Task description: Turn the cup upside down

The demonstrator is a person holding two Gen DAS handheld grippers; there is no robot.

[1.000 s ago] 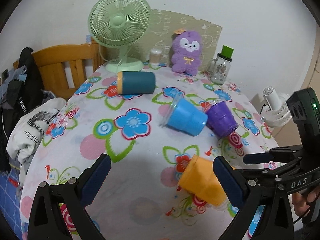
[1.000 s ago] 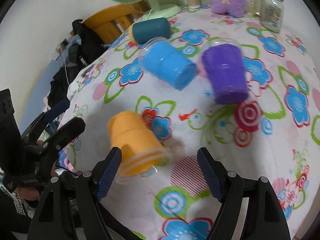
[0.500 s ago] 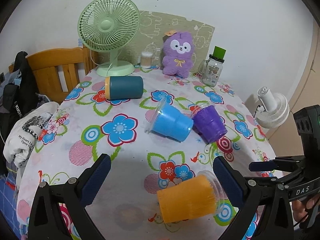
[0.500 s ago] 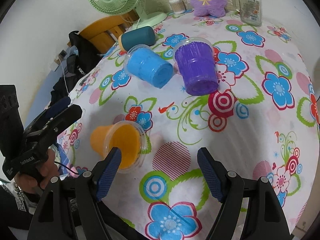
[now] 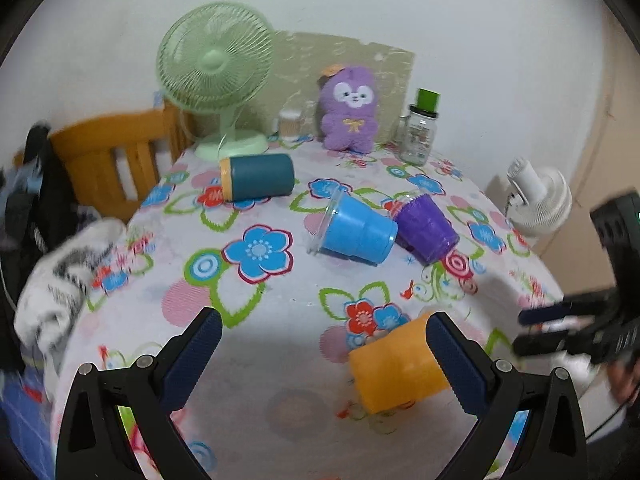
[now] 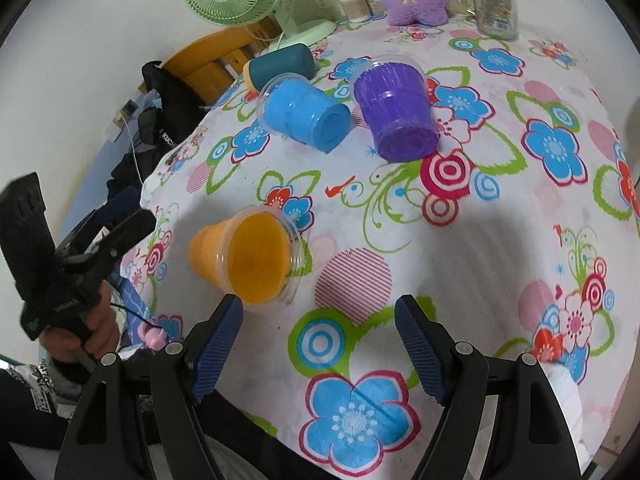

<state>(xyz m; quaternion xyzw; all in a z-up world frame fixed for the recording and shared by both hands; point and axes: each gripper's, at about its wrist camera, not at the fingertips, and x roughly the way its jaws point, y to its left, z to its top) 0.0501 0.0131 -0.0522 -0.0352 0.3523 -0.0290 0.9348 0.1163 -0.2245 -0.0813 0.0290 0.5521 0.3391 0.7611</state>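
An orange cup [image 5: 394, 364] lies on its side near the table's front edge; in the right wrist view its mouth [image 6: 256, 260] faces my right gripper. A blue cup [image 5: 356, 232] and a purple cup [image 5: 426, 228] lie on their sides mid-table, also in the right wrist view [image 6: 308, 114] [image 6: 396, 110]. A dark teal cup [image 5: 256, 176] lies on its side further back. My left gripper [image 5: 320, 356] is open and empty, its right finger overlapping the orange cup. My right gripper [image 6: 318, 344] is open and empty, just in front of the orange cup.
A green fan [image 5: 216, 64], a purple plush toy [image 5: 350, 108], a glass jar with a green lid [image 5: 420, 132] and a small container [image 5: 290, 124] stand at the back. A wooden chair [image 5: 108, 160] with clothes is at the left. A white fan [image 5: 536, 200] is at the right.
The orange cup has rolled on the table and now lies with its mouth toward the right gripper. Both grippers shifted; the left one has come lower and closer to the orange cup.
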